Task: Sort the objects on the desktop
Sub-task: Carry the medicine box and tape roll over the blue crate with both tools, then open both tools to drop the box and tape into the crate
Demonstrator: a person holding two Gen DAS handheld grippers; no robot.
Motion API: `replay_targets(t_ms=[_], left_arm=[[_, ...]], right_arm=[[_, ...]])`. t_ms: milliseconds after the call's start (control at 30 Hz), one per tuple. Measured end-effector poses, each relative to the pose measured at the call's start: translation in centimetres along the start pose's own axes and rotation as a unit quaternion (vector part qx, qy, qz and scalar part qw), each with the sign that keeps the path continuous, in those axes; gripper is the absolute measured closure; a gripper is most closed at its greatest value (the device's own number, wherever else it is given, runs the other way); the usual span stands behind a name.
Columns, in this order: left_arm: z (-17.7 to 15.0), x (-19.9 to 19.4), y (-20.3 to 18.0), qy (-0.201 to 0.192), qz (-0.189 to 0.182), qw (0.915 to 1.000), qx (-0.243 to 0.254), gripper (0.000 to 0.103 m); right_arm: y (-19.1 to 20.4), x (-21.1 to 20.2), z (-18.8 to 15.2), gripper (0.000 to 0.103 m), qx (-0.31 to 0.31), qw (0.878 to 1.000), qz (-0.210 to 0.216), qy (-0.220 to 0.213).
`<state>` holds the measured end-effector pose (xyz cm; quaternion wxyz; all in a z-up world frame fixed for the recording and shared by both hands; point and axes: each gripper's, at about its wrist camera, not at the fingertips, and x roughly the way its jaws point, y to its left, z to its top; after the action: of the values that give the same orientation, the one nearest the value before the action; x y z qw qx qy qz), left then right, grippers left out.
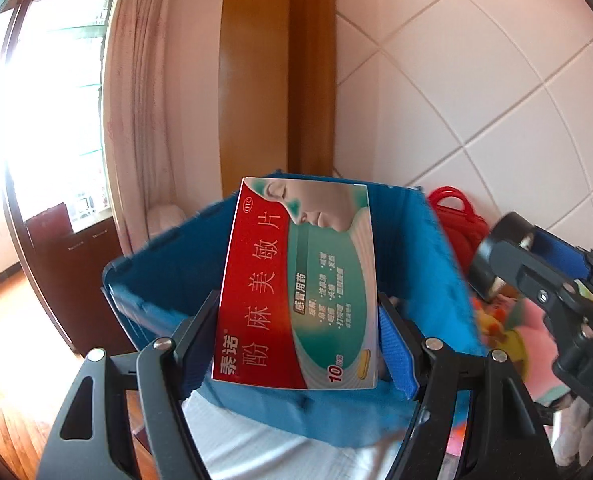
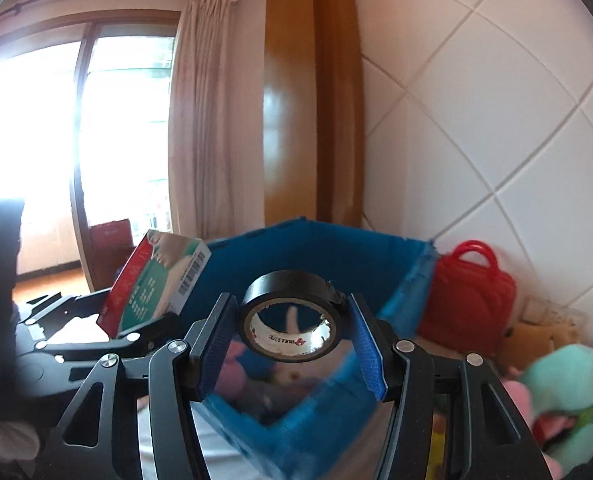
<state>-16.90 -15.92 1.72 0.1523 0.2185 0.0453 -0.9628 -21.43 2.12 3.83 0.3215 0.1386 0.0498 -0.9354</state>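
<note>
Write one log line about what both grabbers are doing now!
left gripper: shut on medicine box | right gripper: shut on black tape roll | both above blue bin

Strong daylight pours in from the window [image 1: 52, 108] on the left of both views and blows out to pure white, washing the curtain [image 2: 200, 120] and the wooden floor below it in glare. The tiled wall [image 1: 476, 80] on the right is evenly lit with a warm pink cast. The wooden panel [image 2: 292, 112] carries a soft vertical sheen. Fisheye distortion bends the tile lines and window frame into curves, and dark vignetting fills the corners. The medicine box [image 1: 300, 284] is sharp in the left wrist view; the blue bin's [image 1: 436, 264] edges and the plush toys [image 2: 564, 384] smear with motion blur.
</note>
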Motion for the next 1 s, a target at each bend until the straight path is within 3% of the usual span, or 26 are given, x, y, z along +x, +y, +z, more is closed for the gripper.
replay_targets(t_ms=[300,333,400,433,467,700,1000], left_arm=[[1.1,5.4,3.9,0.03,-0.019,0.9994,-0.001,0.031],[1.1,5.8,4.0,0.036,-0.019,0.9992,-0.002,0.028],[1.0,6.7,4.3,0.044,-0.016,0.9989,-0.003,0.012],[1.0,7.0,4.4,0.045,-0.016,0.9989,-0.002,0.003],[1.0,7.1,4.5,0.045,-0.018,0.9988,-0.003,0.002],[0.5,7.8,5.0,0.049,-0.032,0.9983,-0.001,0.002],[-0.3,7.0,4.1,0.052,-0.054,0.9972,0.002,0.002]], right_arm=[[2.5,6.1,0.3,0.047,0.008,0.999,-0.029,0.032],[2.5,6.5,0.3,0.047,0.01,0.999,-0.035,0.034],[2.4,6.9,0.2,0.042,0.015,0.998,-0.053,0.037],[2.3,7.1,0.2,0.032,0.016,0.997,-0.06,0.04],[2.3,7.4,0.2,0.025,0.016,0.997,-0.067,0.042],[2.3,7.1,-0.3,0.022,0.02,0.994,-0.088,0.055],[2.2,6.1,-1.0,0.006,0.024,0.992,-0.107,0.061]])
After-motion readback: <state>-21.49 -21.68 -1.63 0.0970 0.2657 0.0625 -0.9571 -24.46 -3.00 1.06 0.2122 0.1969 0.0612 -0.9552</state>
